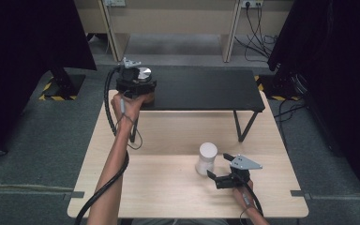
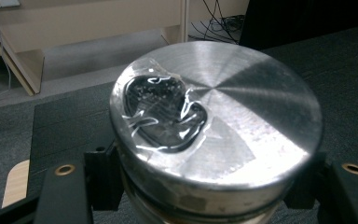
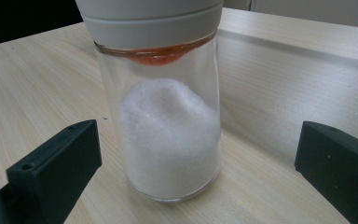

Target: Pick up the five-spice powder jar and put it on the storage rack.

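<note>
- Between the left gripper (image 2: pixel 200 186) jaws: a brushed metal lid (image 2: pixel 223 116), shiny, with glossy clear tape.
- Ahead of the right gripper (image 3: pixel 200 163): a smooth glass jar (image 3: pixel 168 130), matt cap probably plastic.
- Beneath it: pale matt wood table (image 3: pixel 37 79).

**Lab / test room, not a home**

Bare light-wood table (image 1: pixel 168 187) standing on grey carpet floor (image 1: pixel 37 140). Black curtains (image 1: pixel 23 37) hang on both sides, one on a stand foot with yellow-black hazard tape (image 1: pixel 51 91). Loose cables (image 1: pixel 258 40) run to a wall socket (image 1: pixel 252 3) at the back. Plain beige desks (image 1: pixel 168 18) line the far wall. A low black bench (image 1: pixel 206 89) is set on the table. No household furnishing, just rig gear.
</note>
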Demonstrator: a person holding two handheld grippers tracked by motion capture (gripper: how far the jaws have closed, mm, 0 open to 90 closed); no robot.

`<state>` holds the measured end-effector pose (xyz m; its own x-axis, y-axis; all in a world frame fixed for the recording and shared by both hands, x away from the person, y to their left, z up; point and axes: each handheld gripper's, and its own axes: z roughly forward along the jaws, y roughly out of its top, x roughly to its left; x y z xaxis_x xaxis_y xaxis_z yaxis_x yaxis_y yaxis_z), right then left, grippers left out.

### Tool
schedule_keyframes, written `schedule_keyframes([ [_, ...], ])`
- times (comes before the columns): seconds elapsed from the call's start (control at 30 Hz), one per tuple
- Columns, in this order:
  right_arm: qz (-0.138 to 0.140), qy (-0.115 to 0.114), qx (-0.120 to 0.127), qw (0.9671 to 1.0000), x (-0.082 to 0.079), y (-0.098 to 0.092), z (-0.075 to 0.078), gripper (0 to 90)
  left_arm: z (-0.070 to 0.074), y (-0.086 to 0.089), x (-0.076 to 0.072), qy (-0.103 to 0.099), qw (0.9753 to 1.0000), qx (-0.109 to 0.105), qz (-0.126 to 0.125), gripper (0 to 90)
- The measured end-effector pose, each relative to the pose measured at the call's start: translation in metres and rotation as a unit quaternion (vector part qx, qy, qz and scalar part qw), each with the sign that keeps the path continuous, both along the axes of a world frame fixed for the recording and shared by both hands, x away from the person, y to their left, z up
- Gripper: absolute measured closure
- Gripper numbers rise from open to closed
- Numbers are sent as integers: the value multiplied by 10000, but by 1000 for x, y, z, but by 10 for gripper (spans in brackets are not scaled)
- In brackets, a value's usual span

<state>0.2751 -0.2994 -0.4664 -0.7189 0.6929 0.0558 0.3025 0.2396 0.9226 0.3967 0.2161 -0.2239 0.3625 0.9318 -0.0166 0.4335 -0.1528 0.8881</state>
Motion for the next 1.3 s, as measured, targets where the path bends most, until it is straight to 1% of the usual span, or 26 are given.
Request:
schedule_keyframes([
  [0.13, -1, 2, -3, 10000, 0, 0, 0, 5, -3, 1, -1, -42, 10000, -52, 2, 302],
  [0.17, -3, 4, 1, 10000, 0, 0, 0, 5, -4, 3, -1, -44, 9999, -92, -14, 295],
  [0.23, -7, 6, 4, 10000, 0, 0, 0, 5, -3, 2, -1, -20, 9999, -122, 53, 205],
  [0.27, -4, 3, 4, 10000, 0, 0, 0, 4, -3, 4, -2, -20, 9999, -149, 46, 182],
  [0.37, -3, 2, -1, 10000, 0, 0, 0, 4, -3, 8, -5, -55, 9998, -211, 22, 147],
  [0.43, -4, 4, 1, 10000, 0, 0, 0, 5, -2, 11, -6, -42, 9997, -226, -10, 118],
  [0.5, -3, -1, -8, 10000, 0, 0, 0, 4, -2, 16, -8, 9, 9995, -326, -54, 87],
  [0.57, -2, -8, -18, 10000, 0, 0, 0, 4, -2, 18, -10, 19, 9994, -324, -97, 60],
  [0.67, -7, -7, -17, 10000, 0, 0, 0, 5, -5, 23, -14, -24, 9990, -425, -158, 24],
  [0.73, -8, -6, -15, 10000, 0, 0, 0, 5, -7, 24, -17, -48, 9990, -429, -148, 0],
  [0.83, -8, -10, -22, 10000, 0, 1, 0, 5, -9, 26, -21, -49, 9986, -517, -95, 0],
  [1.03, -4, -14, -20, 10000, 0, 1, 0, 5, -14, 31, -31, -2, 9973, -701, -240, 0],
  [1.1, -4, -13, -22, 10000, 0, 1, 0, 5, -19, 32, -39, -83, 9969, -721, -318, 0],
  [1.27, -5, -14, -25, 10000, 0, 1, 0, 4, -27, 33, -57, -146, 9966, -738, -330, 1],
  [1.3, -7, -16, -28, 10000, 0, 1, 0, 4, -30, 34, -61, -152, 9966, -720, -368, 1],
])
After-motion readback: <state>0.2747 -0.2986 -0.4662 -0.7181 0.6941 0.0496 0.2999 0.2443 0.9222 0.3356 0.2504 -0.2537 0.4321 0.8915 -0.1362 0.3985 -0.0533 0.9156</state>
